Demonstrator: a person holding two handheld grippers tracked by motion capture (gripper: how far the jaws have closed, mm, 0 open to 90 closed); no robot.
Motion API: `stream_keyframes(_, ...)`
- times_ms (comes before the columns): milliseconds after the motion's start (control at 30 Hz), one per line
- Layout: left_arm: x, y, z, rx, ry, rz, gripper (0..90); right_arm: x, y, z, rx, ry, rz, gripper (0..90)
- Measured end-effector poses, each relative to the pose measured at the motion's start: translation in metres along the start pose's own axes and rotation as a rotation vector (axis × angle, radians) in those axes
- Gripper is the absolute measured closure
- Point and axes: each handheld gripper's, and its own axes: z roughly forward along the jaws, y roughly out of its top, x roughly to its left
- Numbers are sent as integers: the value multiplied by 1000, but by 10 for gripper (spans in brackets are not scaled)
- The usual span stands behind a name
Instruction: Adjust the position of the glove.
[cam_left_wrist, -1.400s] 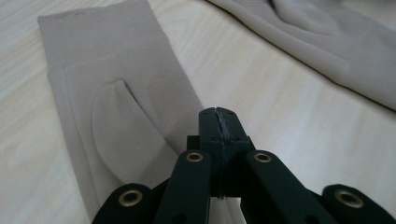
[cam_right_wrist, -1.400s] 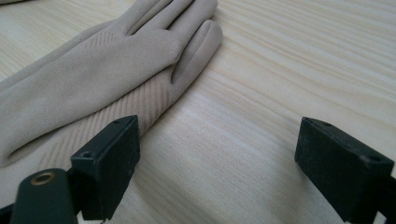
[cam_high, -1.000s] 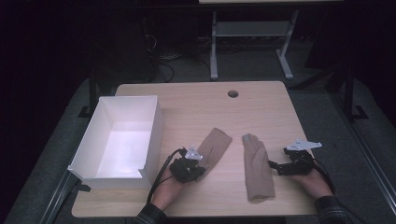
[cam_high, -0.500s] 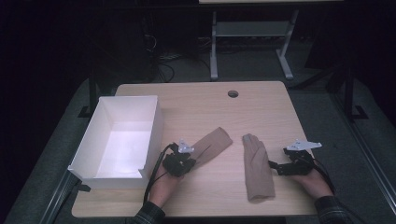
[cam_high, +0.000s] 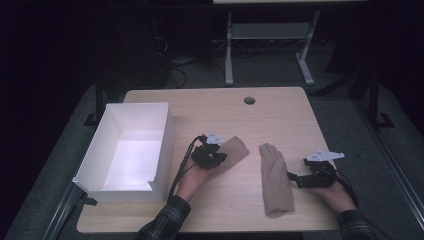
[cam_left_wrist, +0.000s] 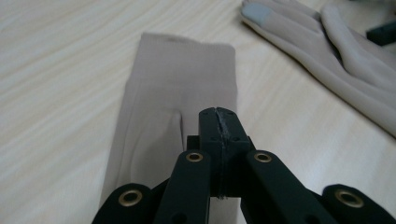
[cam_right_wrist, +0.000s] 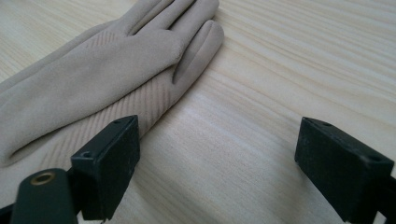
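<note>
Relative to the white box (cam_high: 131, 150): your left gripper (cam_high: 216, 159), just right of it, is clenched over the folded beige glove (cam_high: 234, 149). Farther right lies the flat glove (cam_high: 275, 178). Beyond it, your right gripper (cam_high: 294, 179) stands released, gripping nothing.

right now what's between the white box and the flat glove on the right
In the high view, the left gripper, shut on the other beige glove, lies between the white box and the flat glove; otherwise bare wooden table.
</note>
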Motion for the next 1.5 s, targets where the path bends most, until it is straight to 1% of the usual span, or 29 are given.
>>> stream_keyframes(33, 0, 0, 0, 0, 0, 0, 896, 0, 0, 0, 0, 0, 0, 137)
stream_keyframes(67, 2, 4, 5, 3, -1, 7, 896, 0, 0, 0, 0, 0, 0, 137)
stream_keyframes(100, 2, 10, 15, 7, -4, 4, 896, 0, 0, 0, 0, 0, -1, 137)
stream_keyframes(133, 2, 13, 21, 17, -4, 3, 896, 0, 0, 0, 0, 0, 0, 137)
stream_keyframes(233, 5, 20, 37, 37, 1, 19, 896, 0, 0, 0, 0, 0, 0, 137)
stream_keyframes(267, 5, 20, 37, 37, 1, 19, 896, 0, 0, 0, -1, 1, -2, 137)
stream_keyframes(300, 8, 23, 45, 54, 3, 18, 896, 0, 0, 0, -1, 1, -2, 137)
stream_keyframes(400, 10, 24, 56, 67, 3, 4, 896, 0, 0, 0, 0, 4, -1, 138)
stream_keyframes(500, 10, 23, 60, 78, -2, 9, 897, 0, 0, 0, 1, 5, 3, 137)
stream_keyframes(567, 9, 23, 60, 79, 1, 11, 897, 0, 0, 0, 2, 6, 2, 137)
stream_keyframes(633, 6, 23, 59, 89, -11, 19, 897, 0, 0, 0, 2, 6, 2, 137)
stream_keyframes(700, 0, 22, 58, 97, -27, 37, 897, 0, 0, 0, 2, 6, 1, 137)
stream_keyframes(767, -6, 21, 58, 96, -42, 38, 897, 0, 0, 0, 2, 6, 1, 137)
stream_keyframes(800, -9, 20, 58, 101, -50, 51, 897, 0, 0, 0, 2, 6, 1, 137)
stream_keyframes(900, -19, 17, 57, 103, -74, 65, 897, 0, 0, 0, 2, 6, 1, 137)
stream_keyframes(933, -22, 17, 56, 109, -85, 79, 896, 0, 0, 0, 2, 6, 1, 137)
stream_keyframes(1000, -28, 15, 55, 112, -99, 91, 897, 0, 0, 0, 2, 6, 1, 137)
stream_keyframes(1033, -31, 14, 54, 116, -110, 89, 896, 0, 0, 0, 2, 6, 1, 137)
stream_keyframes(1133, -39, 8, 52, 105, -138, 94, 897, 0, 0, 0, 2, 6, 0, 137)
stream_keyframes(1167, -39, 8, 52, 105, -138, 94, 896, 0, 0, 0, 2, 6, 0, 137)
stream_keyframes(1200, -43, 4, 49, 104, -154, 98, 896, 0, 0, 0, 2, 6, 1, 137)
stream_keyframes(1267, -45, 2, 48, 98, -162, 96, 897, 0, 0, 0, 2, 6, 1, 137)
stream_keyframes(1333, -52, -4, 44, 90, -188, 81, 896, 0, 0, 0, 2, 6, 1, 137)
stream_keyframes(1367, -52, -4, 44, 90, -188, 81, 896, 0, 0, 0, 2, 6, 1, 137)
stream_keyframes(1433, -57, -12, 38, 79, -206, 68, 896, 0, 0, 0, 2, 6, 0, 137)
stream_keyframes(1467, -57, -12, 38, 79, -206, 68, 896, 0, 0, 0, 2, 6, 0, 137)
stream_keyframes(1500, -60, -17, 36, 68, -215, 53, 896, 0, 0, 0, 2, 6, 0, 137)
